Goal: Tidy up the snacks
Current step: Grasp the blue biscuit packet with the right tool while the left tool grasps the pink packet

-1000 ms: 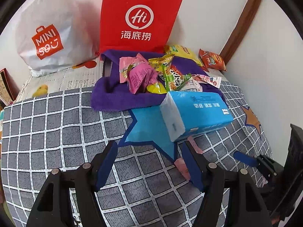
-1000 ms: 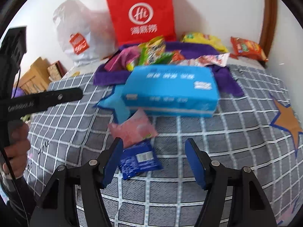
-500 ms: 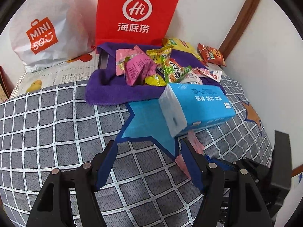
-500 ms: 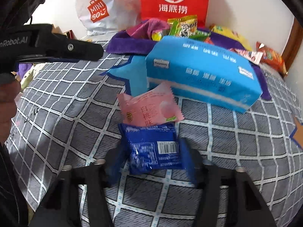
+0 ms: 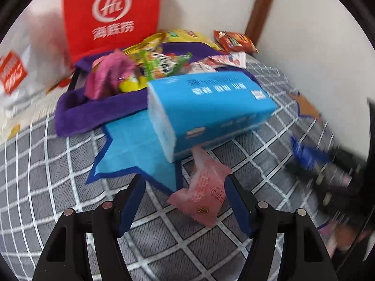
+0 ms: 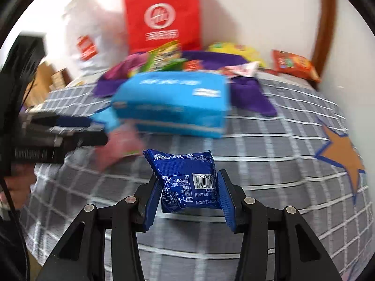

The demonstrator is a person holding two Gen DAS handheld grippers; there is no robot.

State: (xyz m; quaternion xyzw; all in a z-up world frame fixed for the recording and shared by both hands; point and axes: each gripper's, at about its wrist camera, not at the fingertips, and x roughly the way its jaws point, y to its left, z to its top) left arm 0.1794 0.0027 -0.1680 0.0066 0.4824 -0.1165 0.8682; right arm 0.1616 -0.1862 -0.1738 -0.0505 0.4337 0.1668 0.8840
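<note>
Snack pile on the checked bedspread
Right gripper closing on crinkly blue packet; left gripper open around pink wrapper, boxy tissue pack just behind

The right hand-held gripper tilts down toward the bed, its jaws closing on a blue snack packet lifted clear of the bed. The left hand-held gripper angles down just above the bed, jaws apart, straddling a pink snack packet. A hand grips its handle.
</note>
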